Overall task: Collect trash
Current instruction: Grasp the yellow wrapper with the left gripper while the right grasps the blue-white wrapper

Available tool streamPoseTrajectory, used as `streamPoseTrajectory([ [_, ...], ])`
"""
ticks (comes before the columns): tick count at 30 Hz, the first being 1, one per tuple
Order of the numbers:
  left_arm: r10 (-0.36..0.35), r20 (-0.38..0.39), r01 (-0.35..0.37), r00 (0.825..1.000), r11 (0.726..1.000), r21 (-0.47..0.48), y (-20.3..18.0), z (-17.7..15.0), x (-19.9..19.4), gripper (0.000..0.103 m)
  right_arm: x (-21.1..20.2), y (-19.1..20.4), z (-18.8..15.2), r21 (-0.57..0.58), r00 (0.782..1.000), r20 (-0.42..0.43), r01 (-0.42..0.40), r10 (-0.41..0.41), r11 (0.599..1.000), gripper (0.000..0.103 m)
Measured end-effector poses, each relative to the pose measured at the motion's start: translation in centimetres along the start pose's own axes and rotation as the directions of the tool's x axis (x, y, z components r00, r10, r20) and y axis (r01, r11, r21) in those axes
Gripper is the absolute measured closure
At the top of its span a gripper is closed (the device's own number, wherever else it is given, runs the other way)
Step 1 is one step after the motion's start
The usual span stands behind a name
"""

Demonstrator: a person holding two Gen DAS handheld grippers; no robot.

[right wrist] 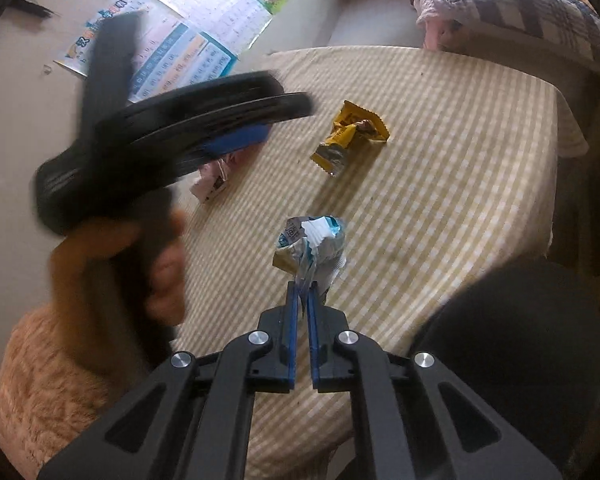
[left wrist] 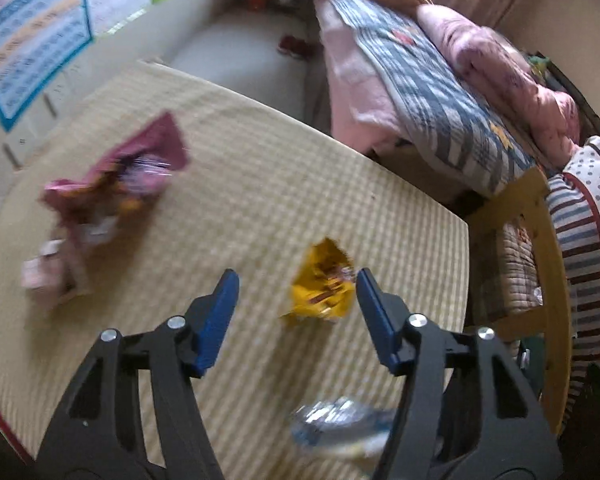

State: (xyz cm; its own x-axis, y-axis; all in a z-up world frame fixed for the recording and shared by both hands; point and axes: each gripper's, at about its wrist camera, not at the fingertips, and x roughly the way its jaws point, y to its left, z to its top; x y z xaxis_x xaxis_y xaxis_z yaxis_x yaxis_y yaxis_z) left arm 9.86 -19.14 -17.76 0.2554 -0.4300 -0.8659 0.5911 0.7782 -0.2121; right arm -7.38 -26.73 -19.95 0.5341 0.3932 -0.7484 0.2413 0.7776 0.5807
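A crumpled silver-and-blue wrapper (right wrist: pixel 312 246) is lying on the checked bench (right wrist: pixel 440 184), pinched by the closed right gripper (right wrist: pixel 302 286). The left gripper (left wrist: pixel 296 280), tilting down, is gaping open beside the yellow wrapper (left wrist: pixel 324 284).

Your work surface is a table under a yellow-and-white checked cloth (right wrist: pixel 440 184). On it lie a crumpled yellow foil snack wrapper (right wrist: pixel 350 136), a creased pink-purple plastic packet (left wrist: pixel 116 184), a small pale pink paper carton (left wrist: pixel 48 274), and a crushed silver-and-blue wrapper (right wrist: pixel 310 246), well apart.
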Motion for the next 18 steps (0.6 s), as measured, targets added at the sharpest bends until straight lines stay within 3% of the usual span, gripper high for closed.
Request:
streamPoseTrajectory([
  [4, 0.015, -0.061, -0.013, 0.998, 0.999, 0.040, -1.3, 0.2, 3.0, 0.045, 0.2, 0.2, 0.2, -0.011, 1.000, -0.003, -0.008, 0.008, 1.000, 0.099],
  [5, 0.015, -0.076, -0.012, 0.997, 0.999, 0.044, -1.2, 0.1, 3.4, 0.050, 0.2, 0.1, 0.2, -0.014, 1.000, -0.005, -0.009, 0.009, 1.000, 0.099],
  [6, 0.008, -0.102, -0.003, 0.995, 0.999, 0.046, -1.2, 0.0, 4.1, 0.067, 0.3, 0.1, 0.2, -0.019, 1.000, -0.008, -0.009, 0.009, 1.000, 0.099],
  [7, 0.003, -0.120, 0.003, 0.993, 0.999, 0.046, -1.1, 0.1, 4.5, 0.066, 0.2, 0.0, 0.1, -0.021, 1.000, -0.011, -0.009, 0.008, 1.000, 0.099],
  [13, -0.008, -0.065, 0.009, 0.998, 1.000, 0.022, -0.2, -0.9, 3.1, 0.073, 0.7, 0.2, 0.3, -0.031, 1.000, -0.022, 0.000, -0.001, 1.000, 0.098],
  [18, 0.024, 0.022, -0.023, 0.999, 0.998, -0.061, 2.7, -3.0, -0.9, 0.073, 0.8, 0.5, 0.5, -0.037, 1.000, -0.026, 0.016, -0.017, 0.999, 0.098],
])
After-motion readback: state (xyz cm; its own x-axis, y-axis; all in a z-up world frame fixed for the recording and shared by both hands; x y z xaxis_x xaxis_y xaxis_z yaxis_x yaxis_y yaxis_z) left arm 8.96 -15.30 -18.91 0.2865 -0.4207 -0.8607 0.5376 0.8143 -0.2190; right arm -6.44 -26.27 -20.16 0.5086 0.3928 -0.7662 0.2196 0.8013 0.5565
